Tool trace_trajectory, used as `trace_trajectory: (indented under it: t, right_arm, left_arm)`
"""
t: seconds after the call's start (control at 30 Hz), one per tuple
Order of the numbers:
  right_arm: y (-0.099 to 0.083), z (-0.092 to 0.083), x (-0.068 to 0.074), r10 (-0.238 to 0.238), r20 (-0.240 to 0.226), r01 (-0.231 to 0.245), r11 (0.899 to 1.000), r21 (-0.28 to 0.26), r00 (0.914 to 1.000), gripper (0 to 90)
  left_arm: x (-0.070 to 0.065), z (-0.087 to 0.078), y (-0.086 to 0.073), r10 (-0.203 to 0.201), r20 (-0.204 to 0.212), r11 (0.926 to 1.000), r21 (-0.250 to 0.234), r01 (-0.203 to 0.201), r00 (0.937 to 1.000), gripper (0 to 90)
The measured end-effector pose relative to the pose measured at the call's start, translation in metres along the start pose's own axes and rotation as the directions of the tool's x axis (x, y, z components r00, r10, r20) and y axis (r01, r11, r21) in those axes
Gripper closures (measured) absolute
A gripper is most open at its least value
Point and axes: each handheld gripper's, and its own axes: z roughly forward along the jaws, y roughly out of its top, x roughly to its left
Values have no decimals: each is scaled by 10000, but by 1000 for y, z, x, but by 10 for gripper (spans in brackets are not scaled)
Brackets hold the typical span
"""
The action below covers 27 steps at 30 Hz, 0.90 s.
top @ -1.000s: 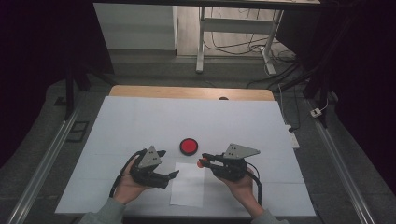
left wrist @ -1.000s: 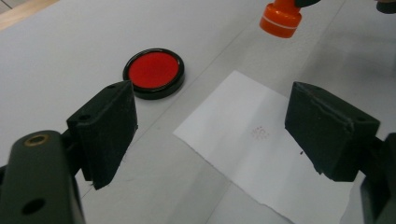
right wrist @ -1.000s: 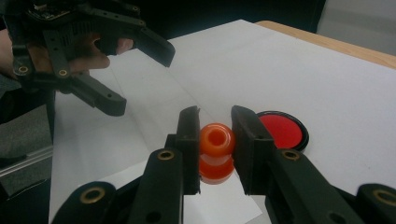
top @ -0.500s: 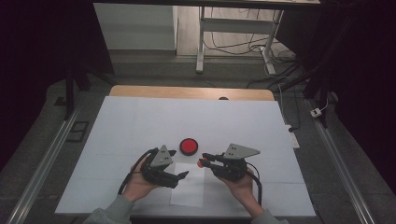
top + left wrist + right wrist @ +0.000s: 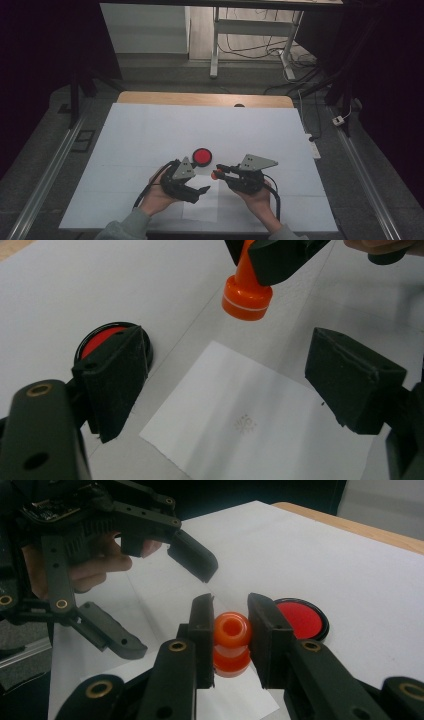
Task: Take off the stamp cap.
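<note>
An orange stamp (image 5: 231, 647) sits between the pads of my right gripper (image 5: 231, 612), which is shut on it. In the high view the right gripper (image 5: 218, 173) points left and holds the stamp (image 5: 214, 175) just above the table. A round red ink pad (image 5: 202, 156) lies just behind it. A white paper sheet (image 5: 265, 440) with a faint stamp mark (image 5: 245, 424) lies under my left gripper (image 5: 235, 385), whose jaws stand wide open with nothing between them. The left gripper (image 5: 200, 192) hovers over the sheet's left part, close to the stamp (image 5: 247, 295).
A white cover (image 5: 150, 135) lies over the table, and a strip of bare wood (image 5: 200, 98) shows at the far edge. Beyond it are a floor with cables (image 5: 260, 50) and a metal frame leg (image 5: 215, 45). Rails (image 5: 45, 175) run along both sides.
My left gripper has moved to the right, over the paper and nearer the right gripper. The right gripper has kept still with the stamp in it.
</note>
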Motion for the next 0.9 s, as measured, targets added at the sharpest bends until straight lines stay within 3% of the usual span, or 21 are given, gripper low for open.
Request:
trace_trajectory:
  t: [0.9]
  right_arm:
    - [0,0,1,124,-245,-128,9997,-198,9996,725]
  left_arm:
    - [-4,24,7,238,206,9997,35,-239,9995,271]
